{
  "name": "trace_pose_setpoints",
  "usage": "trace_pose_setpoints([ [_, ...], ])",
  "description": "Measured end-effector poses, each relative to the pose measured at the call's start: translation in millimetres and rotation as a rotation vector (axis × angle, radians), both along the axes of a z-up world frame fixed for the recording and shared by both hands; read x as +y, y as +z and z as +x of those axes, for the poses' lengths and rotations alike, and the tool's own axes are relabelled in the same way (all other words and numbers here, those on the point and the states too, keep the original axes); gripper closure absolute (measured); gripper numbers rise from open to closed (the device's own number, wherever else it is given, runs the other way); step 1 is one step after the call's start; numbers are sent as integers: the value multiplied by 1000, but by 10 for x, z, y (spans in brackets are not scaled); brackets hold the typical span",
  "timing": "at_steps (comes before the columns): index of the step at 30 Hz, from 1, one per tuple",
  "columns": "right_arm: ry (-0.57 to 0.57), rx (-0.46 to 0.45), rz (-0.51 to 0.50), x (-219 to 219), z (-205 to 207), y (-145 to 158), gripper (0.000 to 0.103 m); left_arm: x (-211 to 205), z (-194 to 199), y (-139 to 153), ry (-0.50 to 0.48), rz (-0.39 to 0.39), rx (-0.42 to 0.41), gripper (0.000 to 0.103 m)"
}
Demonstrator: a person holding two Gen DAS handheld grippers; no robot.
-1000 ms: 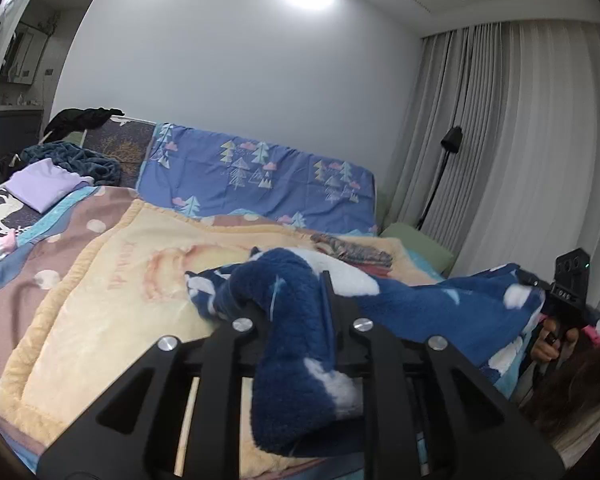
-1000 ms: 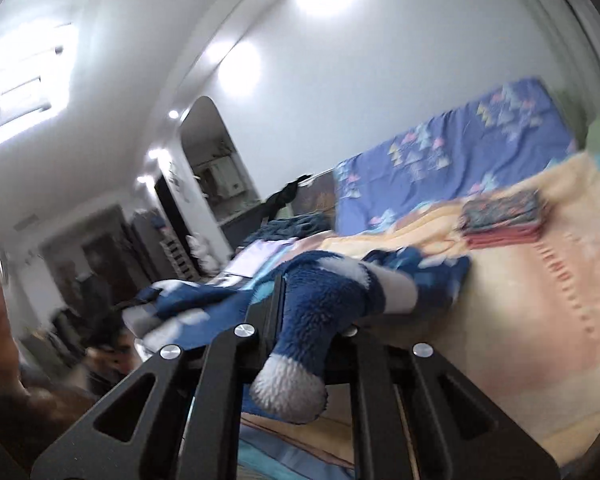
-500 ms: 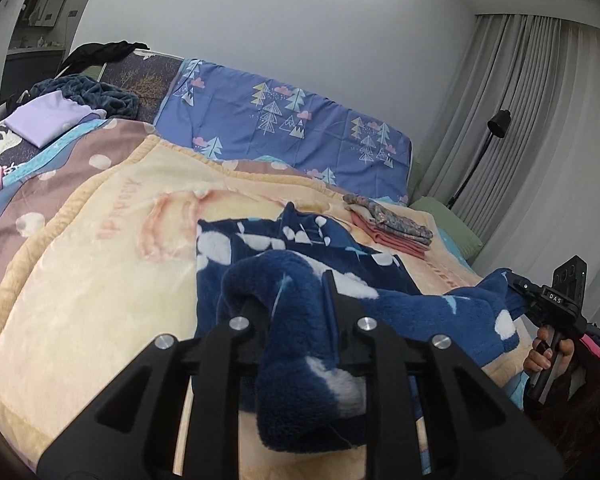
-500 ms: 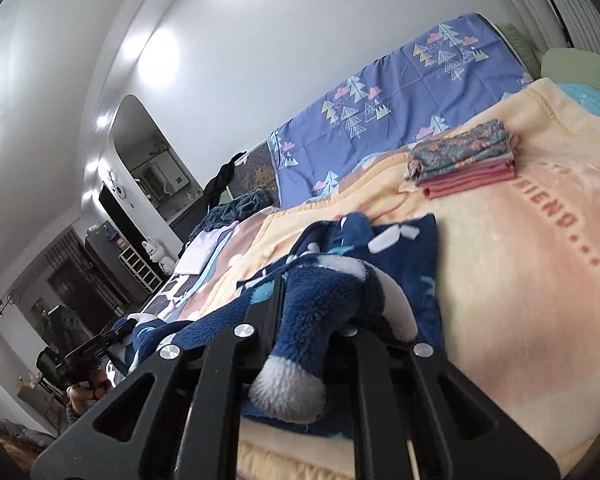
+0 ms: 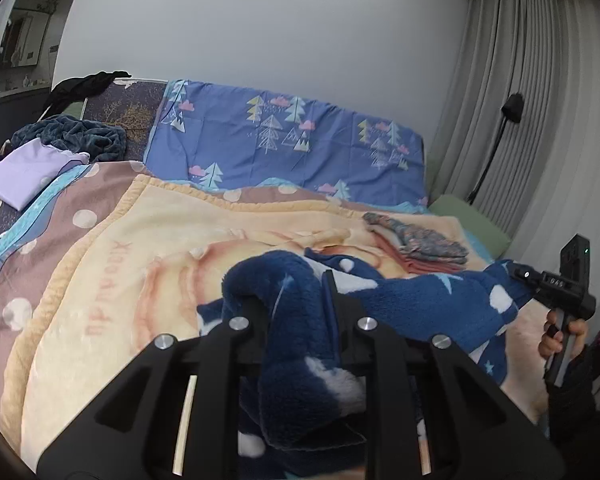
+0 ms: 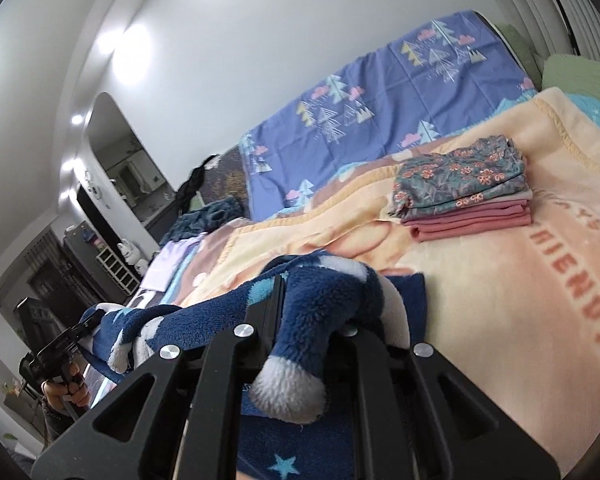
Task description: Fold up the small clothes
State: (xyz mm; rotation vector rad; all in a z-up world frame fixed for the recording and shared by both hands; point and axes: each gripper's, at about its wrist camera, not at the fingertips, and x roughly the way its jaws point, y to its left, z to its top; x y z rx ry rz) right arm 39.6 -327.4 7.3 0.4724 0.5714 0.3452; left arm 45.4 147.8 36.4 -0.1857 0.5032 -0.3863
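Black gripper (image 5: 296, 304) frame, silver screws (image 5: 239, 323); dark sleeve (image 5: 572, 404).

Right gripper (image 6: 314, 300) clamped fluffy navy star-print fleece garment (image 6: 324, 300) above peach blanket (image 6: 500, 280); folded floral-and-pink clothes stack (image 6: 464, 188) lay beyond.

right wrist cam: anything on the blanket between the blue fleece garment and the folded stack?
Nothing. In the right wrist view, only bare peach blanket lies between the blue fleece garment and the folded stack.

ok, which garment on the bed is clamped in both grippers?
The fluffy navy star-print garment, stretched between the left gripper and right gripper; the folded stack lies untouched.
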Motion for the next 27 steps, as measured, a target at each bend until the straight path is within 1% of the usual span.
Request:
trace_pose_setpoints([
  [2,2,46,-12,-11,253,-169,93,-30,287,-167,12,23,43,84],
  [5,0,134,-64,22,599,-513,93,-30,685,-549,27,42,132,84],
  [7,-10,193,-90,26,773,-774,93,-16,956,-888,46,30,214,84],
  [8,-12,211,-87,24,812,-856,93,-4,1021,-985,51,23,234,84],
  [9,-11,226,-73,12,835,-931,93,22,1110,-1129,54,1,267,83],
  [10,-9,234,-59,0,844,-976,93,45,1130,-1201,58,-18,296,83],
  [11,-6,235,-49,-18,841,-999,92,67,1142,-1245,57,-41,306,83],
  [12,-1,231,-47,-22,829,-994,92,85,1144,-1250,52,-57,299,82],
  [13,4,228,-51,-19,814,-982,92,97,1137,-1244,47,-59,291,81],
  [15,12,223,-71,7,782,-948,90,76,1085,-1207,34,-46,273,81],
  [17,20,218,-92,45,733,-900,84,53,1033,-1163,20,-32,264,78],
  [18,24,219,-97,56,717,-887,81,49,999,-1134,7,-39,264,74],
  [19,28,220,-103,69,690,-866,74,51,964,-1113,-3,-50,267,68],
  [20,37,209,-115,82,647,-844,71,63,920,-1093,-14,-64,271,65],
  [21,38,208,-121,89,623,-831,70,80,864,-1077,-31,-85,277,60],
  [23,46,201,-132,116,574,-808,70,105,807,-1065,-48,-113,291,59],
  [24,55,197,-134,130,567,-802,71,110,794,-1077,-54,-128,309,60],
  [25,67,191,-136,152,567,-796,83,114,789,-1099,-67,-148,334,77],
  [26,73,183,-140,176,571,-779,88,110,800,-1121,-87,-170,357,89],
  [27,67,170,-126,176,578,-751,91,110,812,-1121,-96,-194,364,92],
])
